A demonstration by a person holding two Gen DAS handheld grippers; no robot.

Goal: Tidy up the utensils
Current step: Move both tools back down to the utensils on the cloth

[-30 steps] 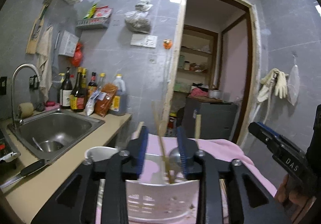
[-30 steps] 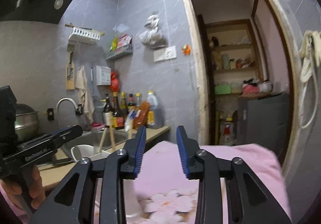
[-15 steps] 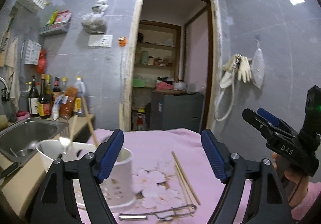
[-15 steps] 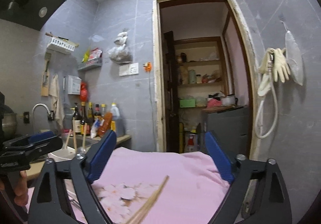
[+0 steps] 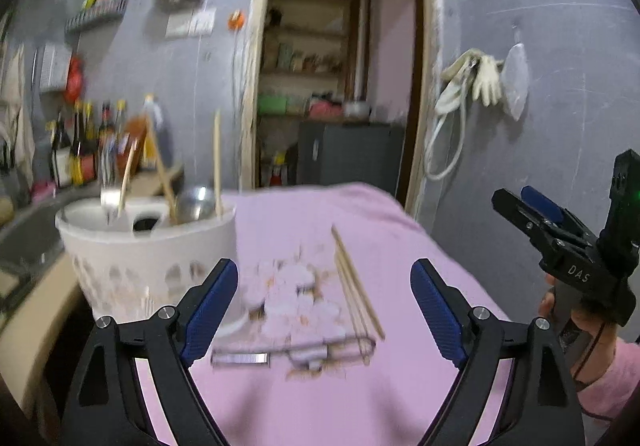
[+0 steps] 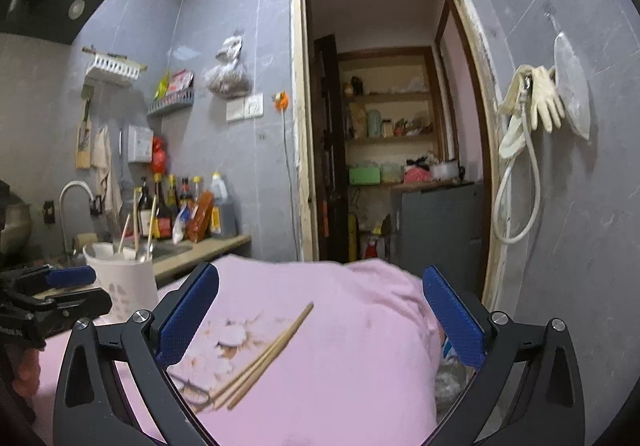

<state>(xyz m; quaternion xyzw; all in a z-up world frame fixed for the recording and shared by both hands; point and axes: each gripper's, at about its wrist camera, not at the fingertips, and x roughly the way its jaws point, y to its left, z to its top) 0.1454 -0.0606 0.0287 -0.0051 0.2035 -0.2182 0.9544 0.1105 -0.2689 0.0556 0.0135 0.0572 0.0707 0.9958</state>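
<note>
Left wrist view: three chopsticks (image 5: pixel 354 278) lie loose beside one holder (image 5: pixel 152 250).

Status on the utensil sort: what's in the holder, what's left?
Done: several chopsticks and a spoon stand in the white holder. In hand: nothing; left gripper and right gripper have just opened, empty. Left: loose chopsticks and a metal utensil on the pink cloth.
</note>
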